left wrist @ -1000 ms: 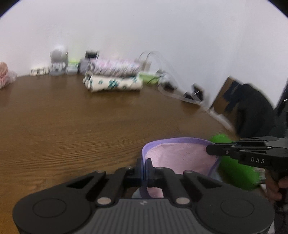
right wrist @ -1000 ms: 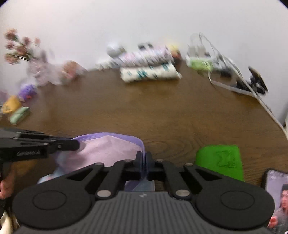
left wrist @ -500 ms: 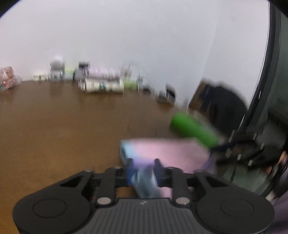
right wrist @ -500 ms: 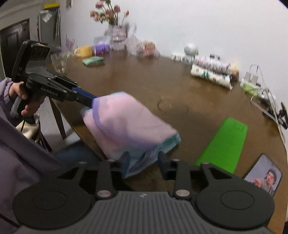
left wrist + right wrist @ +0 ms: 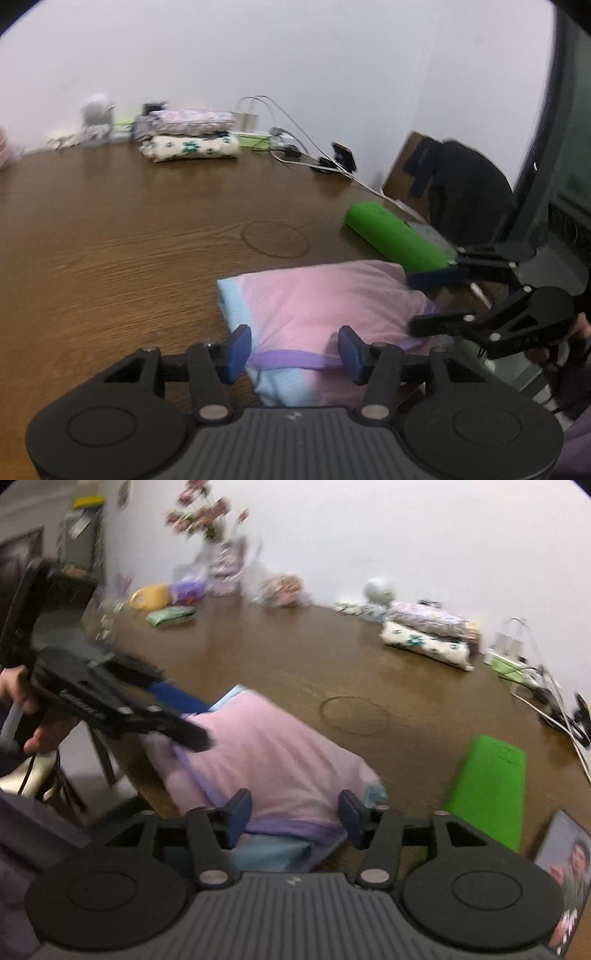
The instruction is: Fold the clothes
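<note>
Brown wooden table (image 5: 110, 258) fills mid-frame, bearing one folded pink garment (image 5: 325, 306) low centre, long axis running lower-left to upper-right. Left gripper (image 5: 293, 349) and right gripper (image 5: 293, 812), two in all, are opening, pads clear of the cloth between them.

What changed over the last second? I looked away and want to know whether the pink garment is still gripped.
Both grippers let go: the left gripper and right gripper, earlier clamped on the pink garment, are opening, with its purple hem between their pads, untouched. It now lies folded near the table edge. The green cloth stayed put.
</note>
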`<action>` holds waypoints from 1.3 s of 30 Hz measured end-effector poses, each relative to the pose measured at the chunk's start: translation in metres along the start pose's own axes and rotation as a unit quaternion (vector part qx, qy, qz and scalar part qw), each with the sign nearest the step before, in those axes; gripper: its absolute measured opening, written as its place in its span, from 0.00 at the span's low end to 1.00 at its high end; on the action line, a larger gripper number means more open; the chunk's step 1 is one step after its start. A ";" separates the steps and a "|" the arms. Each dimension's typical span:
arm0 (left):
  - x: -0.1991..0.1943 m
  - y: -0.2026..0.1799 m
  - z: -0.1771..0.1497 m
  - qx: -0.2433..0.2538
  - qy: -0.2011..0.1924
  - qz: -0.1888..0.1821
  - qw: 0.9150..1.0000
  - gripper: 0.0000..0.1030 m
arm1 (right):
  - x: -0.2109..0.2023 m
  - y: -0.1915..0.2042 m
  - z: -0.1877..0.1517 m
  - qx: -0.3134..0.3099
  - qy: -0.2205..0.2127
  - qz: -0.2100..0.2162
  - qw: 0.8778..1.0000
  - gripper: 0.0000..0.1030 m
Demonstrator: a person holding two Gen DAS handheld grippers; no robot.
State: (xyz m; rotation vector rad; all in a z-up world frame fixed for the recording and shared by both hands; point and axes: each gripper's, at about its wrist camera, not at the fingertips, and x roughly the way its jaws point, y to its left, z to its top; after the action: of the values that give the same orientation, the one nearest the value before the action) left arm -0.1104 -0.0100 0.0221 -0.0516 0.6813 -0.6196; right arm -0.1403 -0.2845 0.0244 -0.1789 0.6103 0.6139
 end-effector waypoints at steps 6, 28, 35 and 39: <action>-0.001 0.018 0.009 -0.083 0.008 0.033 0.996 0.77 | -0.005 -0.019 0.002 0.142 -0.007 -0.034 0.989 0.79; 0.010 0.004 0.004 -0.143 0.009 -0.018 0.990 0.09 | 0.015 0.008 -0.013 0.203 -0.030 -0.041 0.978 0.11; -0.002 0.009 0.034 -0.136 -0.030 -0.043 0.989 0.09 | -0.001 -0.018 0.013 0.247 -0.074 -0.006 0.966 0.11; -0.015 0.012 0.083 -0.100 -0.069 -0.050 0.991 0.09 | -0.008 -0.030 0.054 0.233 -0.095 -0.004 0.968 0.11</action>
State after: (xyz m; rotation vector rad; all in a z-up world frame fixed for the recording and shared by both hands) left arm -0.0629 -0.0047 0.0928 -0.3135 0.6077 -0.6351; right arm -0.1022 -0.2946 0.0720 0.3149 0.5512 0.4584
